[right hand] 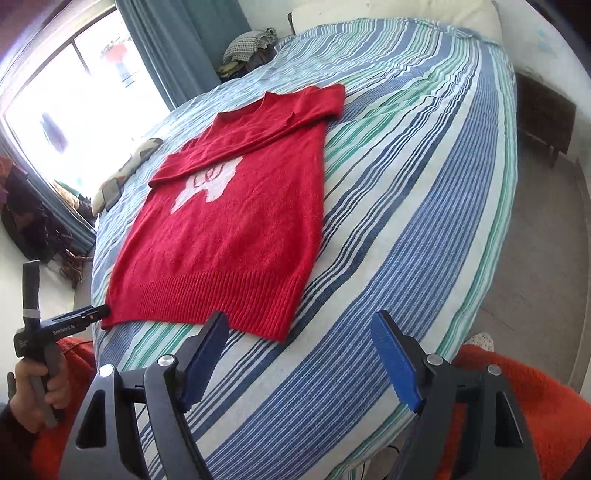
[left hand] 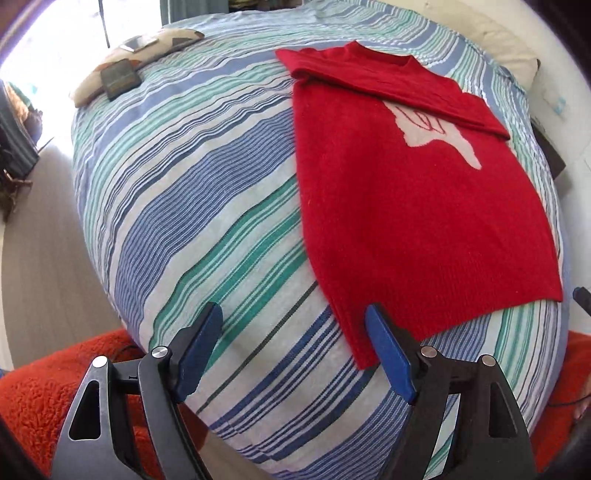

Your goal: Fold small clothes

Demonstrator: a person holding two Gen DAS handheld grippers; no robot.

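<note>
A red knit sweater [left hand: 406,221] with a white hand motif lies flat on the striped bed [left hand: 184,221], its sleeves folded across the chest. My left gripper [left hand: 293,310] is open and holds nothing. It hovers at the hem's left corner, with its right finger [left hand: 388,347] over that corner. In the right wrist view the same sweater [right hand: 236,229] has its ribbed hem nearest me. My right gripper [right hand: 300,317] is open and holds nothing just short of the hem's right corner. A hand [right hand: 37,391] holds the left gripper [right hand: 98,313] beside the hem's left corner.
A patterned pillow [left hand: 122,70] with dark flat objects on it lies at the bed's far left. A cream pillow [right hand: 461,14] lies at the head, a dark nightstand [right hand: 543,110] stands to the right, and a clothes pile [right hand: 251,44] is near the curtain. The person's orange fleece [left hand: 44,398] is at the bed's near edge.
</note>
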